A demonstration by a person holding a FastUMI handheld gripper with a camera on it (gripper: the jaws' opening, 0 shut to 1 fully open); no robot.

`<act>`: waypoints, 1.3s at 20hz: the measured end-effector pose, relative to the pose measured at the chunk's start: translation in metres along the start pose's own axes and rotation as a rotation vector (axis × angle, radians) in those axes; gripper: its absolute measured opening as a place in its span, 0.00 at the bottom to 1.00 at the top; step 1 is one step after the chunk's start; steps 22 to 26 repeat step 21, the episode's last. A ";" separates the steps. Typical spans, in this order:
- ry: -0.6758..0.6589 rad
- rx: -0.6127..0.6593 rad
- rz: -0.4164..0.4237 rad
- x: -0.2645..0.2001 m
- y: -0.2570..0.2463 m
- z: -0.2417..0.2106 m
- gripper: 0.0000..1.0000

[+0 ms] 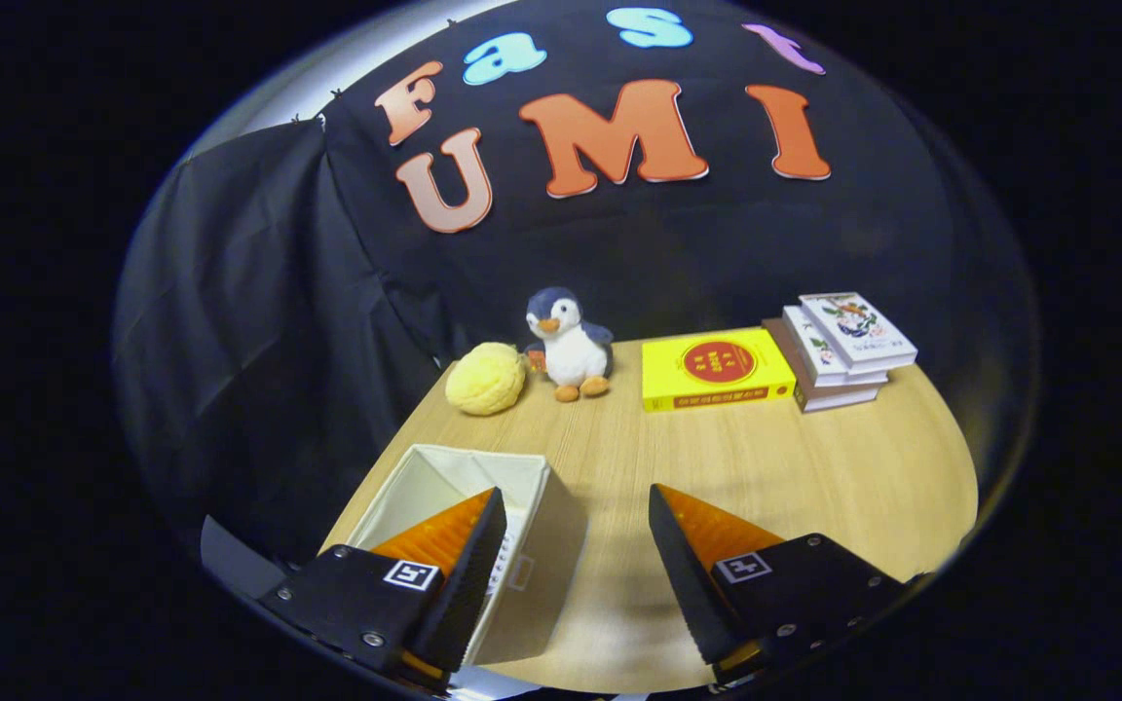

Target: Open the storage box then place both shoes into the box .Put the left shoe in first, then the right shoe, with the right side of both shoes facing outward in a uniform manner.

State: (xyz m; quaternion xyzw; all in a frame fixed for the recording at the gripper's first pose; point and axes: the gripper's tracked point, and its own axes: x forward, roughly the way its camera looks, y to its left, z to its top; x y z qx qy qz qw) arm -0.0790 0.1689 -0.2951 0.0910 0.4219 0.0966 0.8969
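Note:
A cream fabric storage box (468, 477) stands open on the wooden table (717, 458), under and just ahead of the left finger. Its inside looks bare as far as I can see, though the left finger (473, 555) hides part of it. My gripper (576, 501) hovers above the table with its jaws wide apart and nothing between them. The right finger (683, 555) is over bare table beside the box's right wall.
Along the far edge of the table sit a yellow fluffy ball (486, 380), a penguin plush (566, 346), a yellow book (717, 370) lying flat, and a stack of three books (843, 350). Black cloth closes off the back and left side.

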 end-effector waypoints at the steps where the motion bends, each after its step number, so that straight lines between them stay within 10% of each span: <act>1: -0.037 -0.013 0.000 -0.008 -0.009 0.009 0.91; 26: -0.466 -0.066 -0.050 -0.100 -0.101 0.121 0.95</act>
